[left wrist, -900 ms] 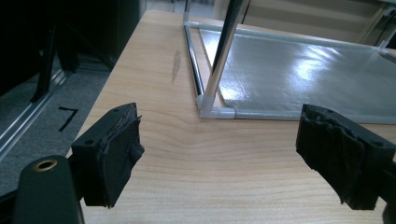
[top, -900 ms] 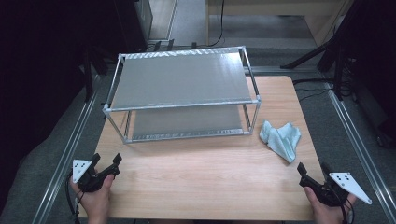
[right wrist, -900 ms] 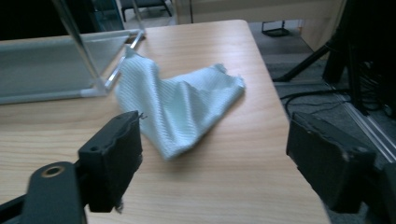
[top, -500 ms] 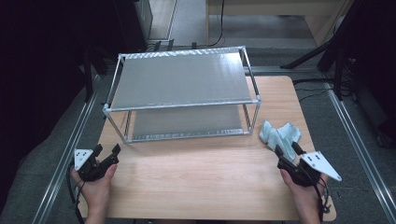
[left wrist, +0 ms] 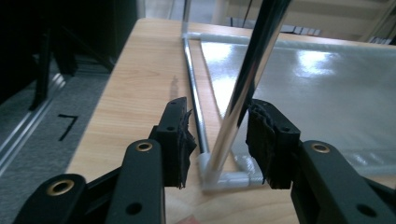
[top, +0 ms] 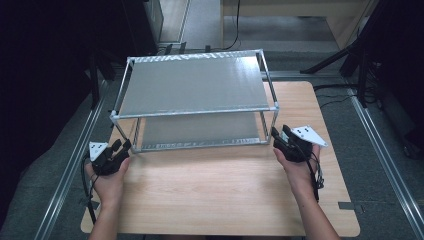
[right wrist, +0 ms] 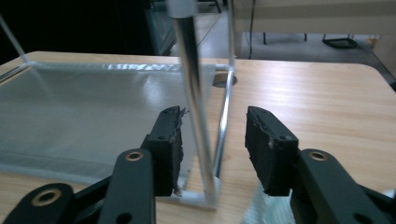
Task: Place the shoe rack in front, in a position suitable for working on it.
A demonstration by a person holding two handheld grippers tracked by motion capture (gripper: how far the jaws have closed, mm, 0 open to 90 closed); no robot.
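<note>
A two-tier metal rack (top: 192, 85) with grey shelves stands on the wooden table (top: 215, 195). My left gripper (top: 121, 146) is at its front left corner. In the left gripper view the jaws (left wrist: 217, 121) stand open around the shiny front left post (left wrist: 243, 79), with a gap on the left side. My right gripper (top: 279, 132) is at the front right corner. In the right gripper view its jaws (right wrist: 212, 123) are open around the front right post (right wrist: 191, 84), which is closer to the left pad (right wrist: 170, 140).
A pale cloth (right wrist: 264, 207) lies on the table just under my right gripper. Metal rails (top: 70, 165) run along the floor on both sides of the table. Dark stands and cables sit behind and to the right.
Both hands have moved forward from the table's front corners to the rack's front posts. The right hand has passed over the cloth and now covers it in the high view.
</note>
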